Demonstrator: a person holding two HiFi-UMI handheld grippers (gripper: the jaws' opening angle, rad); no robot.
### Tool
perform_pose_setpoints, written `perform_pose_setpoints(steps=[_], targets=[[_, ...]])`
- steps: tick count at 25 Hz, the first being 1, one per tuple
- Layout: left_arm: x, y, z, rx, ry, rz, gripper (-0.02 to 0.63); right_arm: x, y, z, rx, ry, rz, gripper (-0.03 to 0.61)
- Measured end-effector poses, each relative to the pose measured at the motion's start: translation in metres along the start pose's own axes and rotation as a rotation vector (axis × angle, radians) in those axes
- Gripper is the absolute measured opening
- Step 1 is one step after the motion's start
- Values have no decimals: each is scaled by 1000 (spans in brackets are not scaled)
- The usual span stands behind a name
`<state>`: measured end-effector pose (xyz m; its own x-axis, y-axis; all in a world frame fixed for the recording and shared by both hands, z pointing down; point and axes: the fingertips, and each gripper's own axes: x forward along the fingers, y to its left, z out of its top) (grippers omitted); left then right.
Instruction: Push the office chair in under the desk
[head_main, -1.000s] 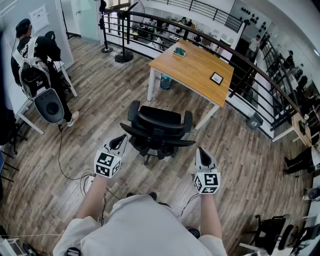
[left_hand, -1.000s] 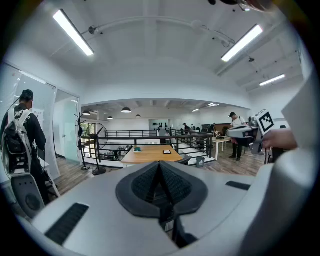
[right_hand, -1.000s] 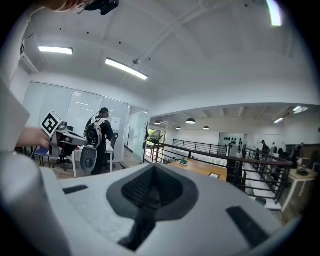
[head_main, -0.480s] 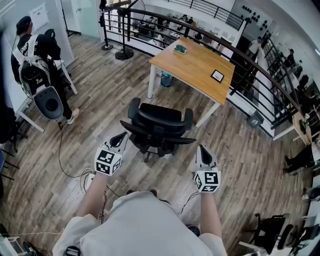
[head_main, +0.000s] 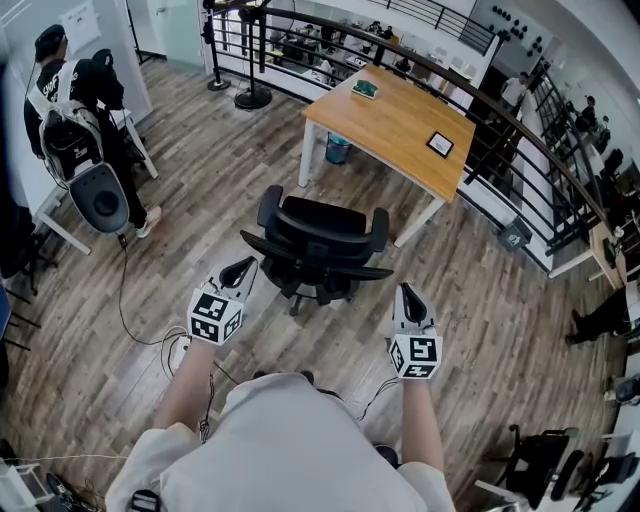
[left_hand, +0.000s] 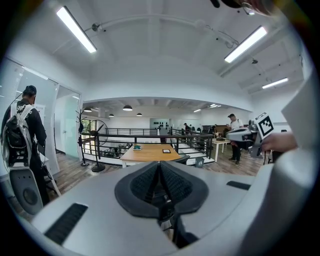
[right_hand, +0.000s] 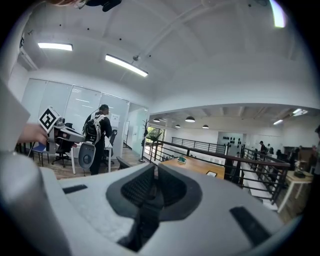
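Grey-shelled, your left gripper (head_main: 243, 270) and right gripper (head_main: 404, 295) both keep their jaws pressed together on nothing; just ahead, between them, the black office chair (head_main: 318, 245) stands on the wood floor (head_main: 200, 180); beyond it, clear of the chair, sits the wooden desk (head_main: 395, 125).

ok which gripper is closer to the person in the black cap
Left. The left gripper is left of the office chair, on the side where the person in the black cap stands; the right gripper is right of the chair, farther off.
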<state>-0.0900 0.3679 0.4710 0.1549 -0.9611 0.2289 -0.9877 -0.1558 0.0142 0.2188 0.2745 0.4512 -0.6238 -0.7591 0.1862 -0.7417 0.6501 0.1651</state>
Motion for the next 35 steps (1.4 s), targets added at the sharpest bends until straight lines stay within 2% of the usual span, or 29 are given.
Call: perform_pose_setpoints(steps=[6,14,27,35], targets=[[5,-5,-1,-26,1,19,59,-1,-9,-4,-2,1,15,35],[12,-16,-8,-49,5,39,138,5,-16,-13,-12,9,76,118],[26,-13,-28,-7,79,72,156,24,-27,-46,-14,76,136,126],[57,11,-47,73,149,39,156,59,-17,-72,-46,176,185,126]])
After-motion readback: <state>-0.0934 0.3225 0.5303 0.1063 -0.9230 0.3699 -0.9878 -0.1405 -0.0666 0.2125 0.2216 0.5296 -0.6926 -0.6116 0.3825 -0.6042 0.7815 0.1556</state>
